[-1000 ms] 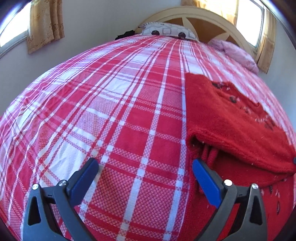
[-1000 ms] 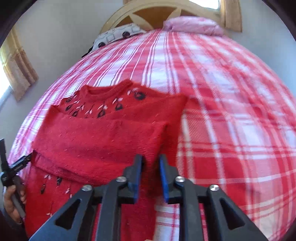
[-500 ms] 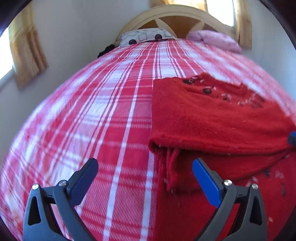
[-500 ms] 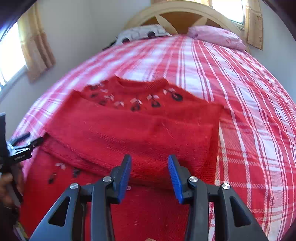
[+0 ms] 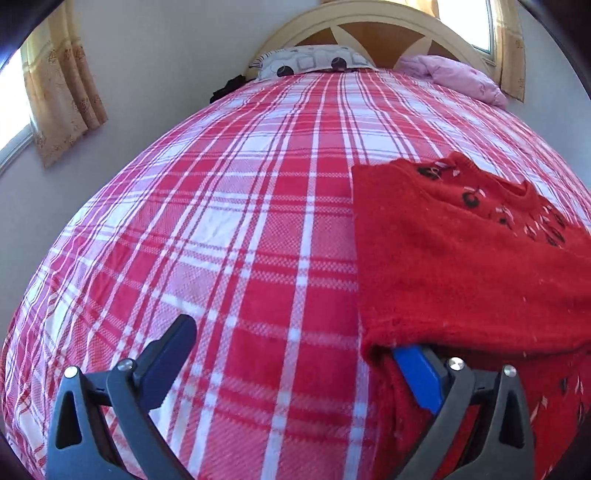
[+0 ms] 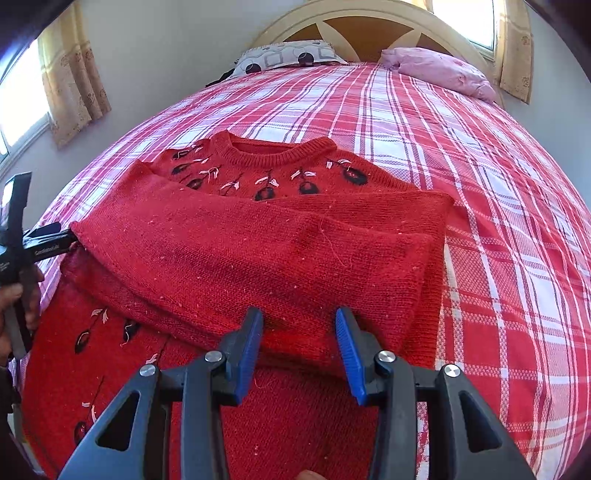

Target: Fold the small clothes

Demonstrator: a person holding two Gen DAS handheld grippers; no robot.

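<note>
Nearest in the right wrist view: right claw [image 6: 299, 350] hanging with blue pads parted at a middling gap, gripping nothing, hovering just over the near edge of the folded sleeves of the red sweater [image 6: 258, 251]. Nearest in the left wrist view: left claw [image 5: 299, 363] standing wide apart, one pad over bare plaid bedspread [image 5: 229, 229], the other blue pad [image 5: 419, 380] tucking under the overhanging fold at the sweater's side edge; not closing on the knit as far as can be seen. Showing also at the left border of the right wrist view, black frame meeting the sleeve fold's corner, with a hand [image 6: 14, 295] gripping its handle.

Lying flat on the bed, just beyond both claws: the sweater, front up, both sleeves crossing over the chest in a broad band, lower body with dark embroidered motifs spreading toward the camera, round neckline [image 6: 266, 147] pointing toward the headboard, a row of dark and white stitched motifs sitting just below the collar.

Stretching farther back: red and white checks running on to the head of the bed. Resting there: a patterned grey pillow [image 6: 288, 57] and a pink pillow [image 6: 439, 72], side by side against the arched wooden headboard [image 6: 369, 26]. Hanging at the sides: yellow curtains [image 6: 70, 81] beside bright windows.
</note>
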